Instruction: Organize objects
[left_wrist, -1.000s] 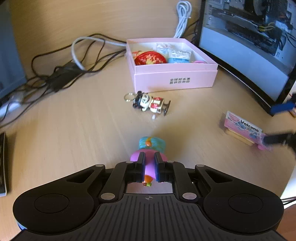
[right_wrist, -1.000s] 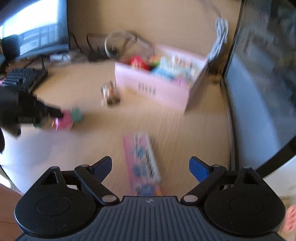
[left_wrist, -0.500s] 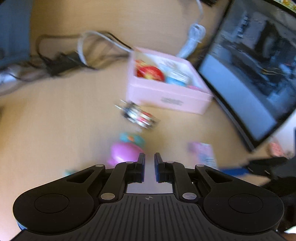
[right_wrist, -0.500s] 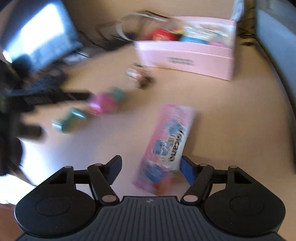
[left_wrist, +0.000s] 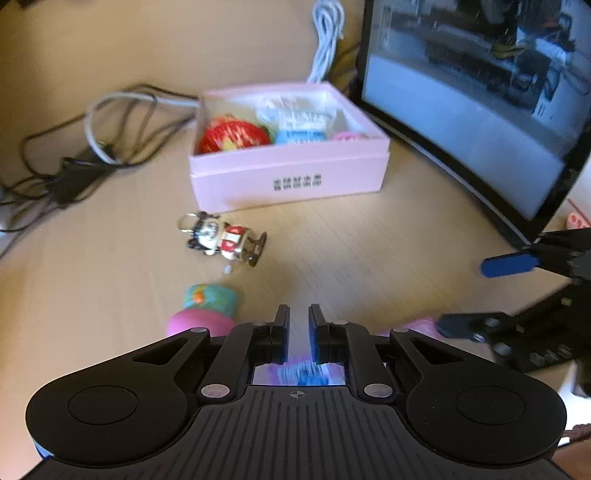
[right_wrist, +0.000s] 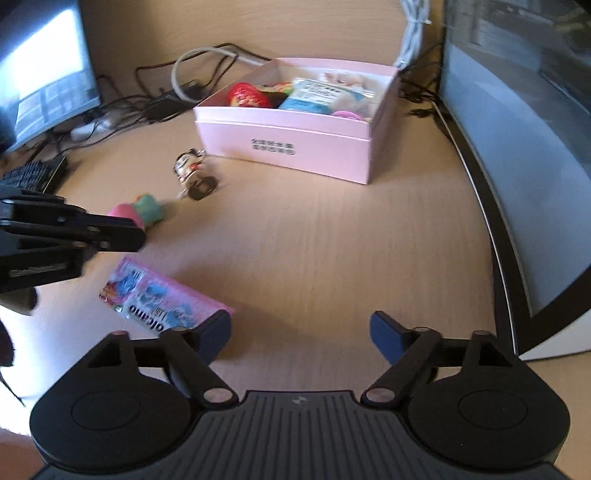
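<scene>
A pink box (left_wrist: 291, 177) (right_wrist: 291, 136) stands at the back of the desk and holds a red round item (left_wrist: 232, 134), a blue packet (left_wrist: 301, 136) and more. A cartoon keychain figure (left_wrist: 221, 238) (right_wrist: 192, 173) and a pink and teal toy (left_wrist: 205, 306) (right_wrist: 138, 210) lie in front of it. A pink Volcano packet (right_wrist: 162, 302) lies flat; part of it shows under my left gripper (left_wrist: 299, 325), whose jaws are nearly together with nothing between them. My right gripper (right_wrist: 301, 330) is open and empty, its left finger (right_wrist: 212, 332) over the packet's edge.
A curved monitor (left_wrist: 472, 92) (right_wrist: 517, 147) stands on the right. A tangle of cables (left_wrist: 92, 140) and an adapter lie at the back left. A second screen (right_wrist: 40, 81) and a keyboard (right_wrist: 29, 177) are at the far left in the right wrist view.
My left gripper has let go of the pink and teal toy, which now lies on the desk to its left. The left gripper moved right over the packet. The right gripper has shifted around the packet.
</scene>
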